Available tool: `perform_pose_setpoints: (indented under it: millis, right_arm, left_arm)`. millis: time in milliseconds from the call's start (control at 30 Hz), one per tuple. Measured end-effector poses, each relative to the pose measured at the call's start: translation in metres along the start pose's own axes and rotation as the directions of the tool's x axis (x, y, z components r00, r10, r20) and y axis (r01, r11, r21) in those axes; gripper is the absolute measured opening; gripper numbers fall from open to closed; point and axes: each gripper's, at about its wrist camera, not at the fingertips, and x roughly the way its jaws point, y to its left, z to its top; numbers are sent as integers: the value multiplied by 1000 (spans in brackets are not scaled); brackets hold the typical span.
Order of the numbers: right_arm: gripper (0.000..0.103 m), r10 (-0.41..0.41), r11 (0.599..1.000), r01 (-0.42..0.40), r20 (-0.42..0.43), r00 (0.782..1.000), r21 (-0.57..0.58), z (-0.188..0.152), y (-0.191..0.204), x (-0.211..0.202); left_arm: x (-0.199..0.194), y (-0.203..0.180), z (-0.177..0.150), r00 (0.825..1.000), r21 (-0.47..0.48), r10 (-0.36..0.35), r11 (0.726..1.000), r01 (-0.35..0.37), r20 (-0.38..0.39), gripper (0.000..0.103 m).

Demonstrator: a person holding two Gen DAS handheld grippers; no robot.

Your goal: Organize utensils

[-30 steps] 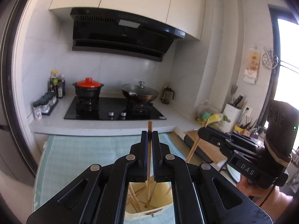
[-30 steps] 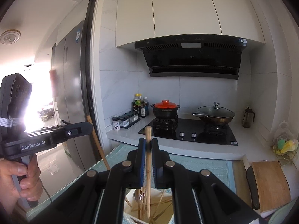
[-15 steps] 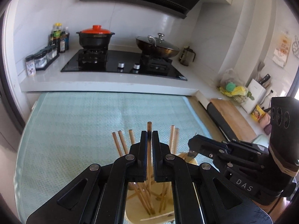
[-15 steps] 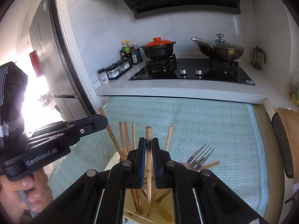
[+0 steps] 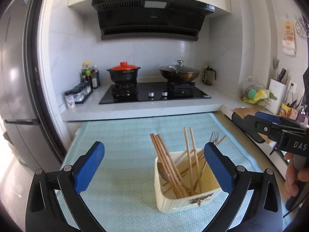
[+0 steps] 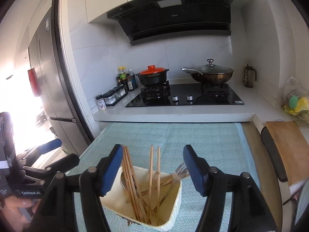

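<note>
A cream utensil holder [image 5: 200,200] stands on the light blue mat [image 5: 125,135]. It holds several wooden chopsticks [image 5: 168,164], a fork [image 5: 213,136] and a spoon [image 5: 163,171]. My left gripper [image 5: 154,160] is open and empty, its right finger beside the holder. In the right wrist view the holder [image 6: 173,216] sits right under my right gripper [image 6: 152,166], which is open and empty, with the chopsticks [image 6: 131,176] between its fingers. Each gripper shows in the other's view, the right [image 5: 274,128] and the left [image 6: 50,164].
Behind the mat is a counter with a black hob [image 5: 154,94], a red-lidded pot [image 5: 123,73], a lidded wok [image 5: 179,72] and spice jars [image 5: 77,94]. A fridge [image 5: 17,96] stands left. A wooden board [image 6: 287,150] lies right.
Both grippers opened and let go of the chopsticks they held, which now stand in the holder. Both grippers pulled back and up from the holder.
</note>
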Motion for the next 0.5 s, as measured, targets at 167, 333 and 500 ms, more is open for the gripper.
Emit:
perform_pose_setpoints:
  millis: [167, 333, 500]
  right_arm:
    - [83, -44, 998, 44, 4, 999, -36, -28, 15, -48]
    - [87, -47, 998, 48, 5, 999, -51, -54, 27, -89]
    - [90, -71, 996, 71, 8, 997, -57, -73, 39, -121]
  left_arm:
    - [-47, -7, -22, 1000, -59, 13, 998, -12, 26, 103]
    - [-79, -15, -36, 995, -70, 102, 992, -103, -8, 103]
    - [-106, -19, -47, 991, -60, 131, 989, -132, -16, 103]
